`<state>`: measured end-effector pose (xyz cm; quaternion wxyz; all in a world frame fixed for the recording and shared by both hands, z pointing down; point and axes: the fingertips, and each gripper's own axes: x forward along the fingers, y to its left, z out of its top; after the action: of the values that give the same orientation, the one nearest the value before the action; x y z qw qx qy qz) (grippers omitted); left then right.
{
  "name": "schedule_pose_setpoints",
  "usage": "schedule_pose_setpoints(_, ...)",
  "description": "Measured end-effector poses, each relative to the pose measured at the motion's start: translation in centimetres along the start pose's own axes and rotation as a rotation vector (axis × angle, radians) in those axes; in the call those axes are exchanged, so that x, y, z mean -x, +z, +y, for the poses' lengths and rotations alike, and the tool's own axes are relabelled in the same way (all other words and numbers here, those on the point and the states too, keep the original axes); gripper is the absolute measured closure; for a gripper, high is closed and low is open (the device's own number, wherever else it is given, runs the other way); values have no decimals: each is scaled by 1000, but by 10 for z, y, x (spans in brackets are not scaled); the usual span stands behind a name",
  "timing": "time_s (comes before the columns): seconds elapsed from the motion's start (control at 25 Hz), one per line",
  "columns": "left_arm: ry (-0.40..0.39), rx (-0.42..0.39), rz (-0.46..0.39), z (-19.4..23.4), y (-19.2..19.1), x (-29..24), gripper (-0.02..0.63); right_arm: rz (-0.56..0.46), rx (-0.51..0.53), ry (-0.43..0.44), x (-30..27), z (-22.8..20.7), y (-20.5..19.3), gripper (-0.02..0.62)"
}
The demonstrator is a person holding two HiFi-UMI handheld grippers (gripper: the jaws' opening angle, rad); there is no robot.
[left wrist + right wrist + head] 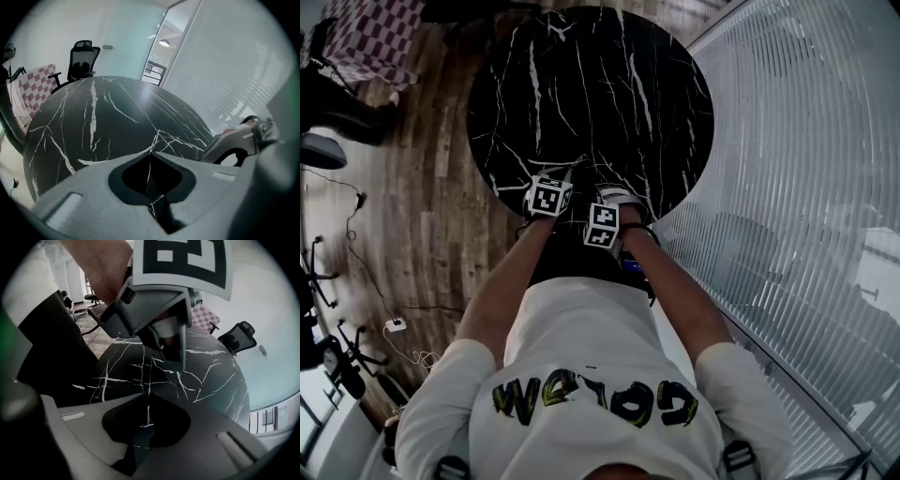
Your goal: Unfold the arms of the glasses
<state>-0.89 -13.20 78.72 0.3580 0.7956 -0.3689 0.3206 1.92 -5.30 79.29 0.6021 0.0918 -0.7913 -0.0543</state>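
Note:
I cannot make out any glasses in the three views; anything black would be lost against the black marble table (581,84). Both grippers hang close together over the table's near edge. In the head view my left gripper (566,178) and right gripper (602,192) point down at the tabletop, each under its marker cube. My left gripper (151,152) has its tips meeting, with only marble behind them. The tips of my right gripper (147,395) also meet, and nothing shows between them. The left gripper (172,362) hangs just beyond it, fingers down.
The round table (93,122) stands on a wood floor (422,216). A ribbed glass wall (806,141) runs along the right. A black office chair (82,58) and a checked cloth (35,86) stand beyond the far rim. Cables and a socket strip (394,325) lie on the floor at the left.

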Motion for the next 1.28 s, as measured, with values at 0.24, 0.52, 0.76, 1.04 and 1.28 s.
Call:
schedule_pose_setpoints(0.24,13,24,-6,4,2,-3,594,-3,-34,4,0,4,0,580)
schedule_pose_setpoints(0.52,32,52,-20,8,6,-4,594,-11,-72,8,1,9,2,577)
schedule_pose_setpoints(0.76,43,79,-26,9,8,-6,594,-20,-95,14,1,16,5,574)
schedule_pose_setpoints(1.04,59,97,-34,10,7,-7,594,-35,-118,19,0,25,8,569)
schedule_pose_setpoints(1.28,61,98,-34,8,8,-6,592,-34,-143,16,0,24,4,569)
